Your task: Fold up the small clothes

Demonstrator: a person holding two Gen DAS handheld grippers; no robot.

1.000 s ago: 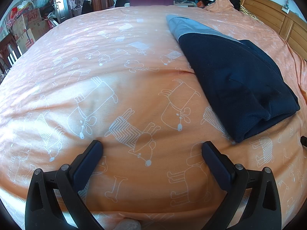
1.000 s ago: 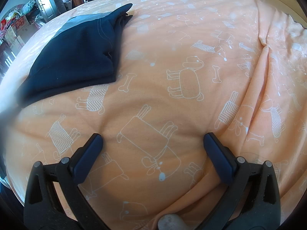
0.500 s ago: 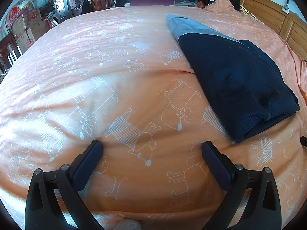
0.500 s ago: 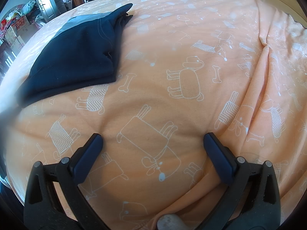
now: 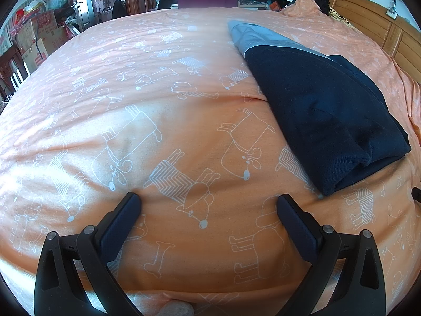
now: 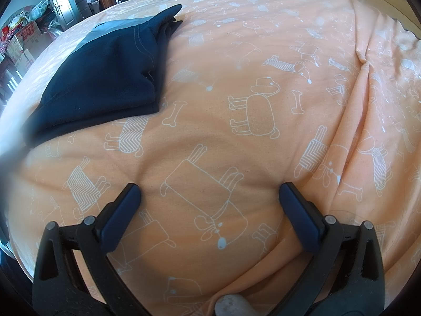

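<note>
Orange bedspread (image 5: pixel 163 121) carries the garment (image 5: pixel 323 110), navy, already folded into a thick pad. Looks soft, light, floppy; I'd grip its near folded edge. Left gripper (image 5: pixel 208 205) sits just left of it, right gripper (image 6: pixel 209 194) to its right; both splayed, empty. Beyond garment: wooden headboard (image 5: pixel 379 26), room clutter.

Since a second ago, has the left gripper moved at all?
No. The left gripper sits with its fingertips over the same dog prints on the orange bedspread, and the folded navy garment keeps its place in view.
</note>
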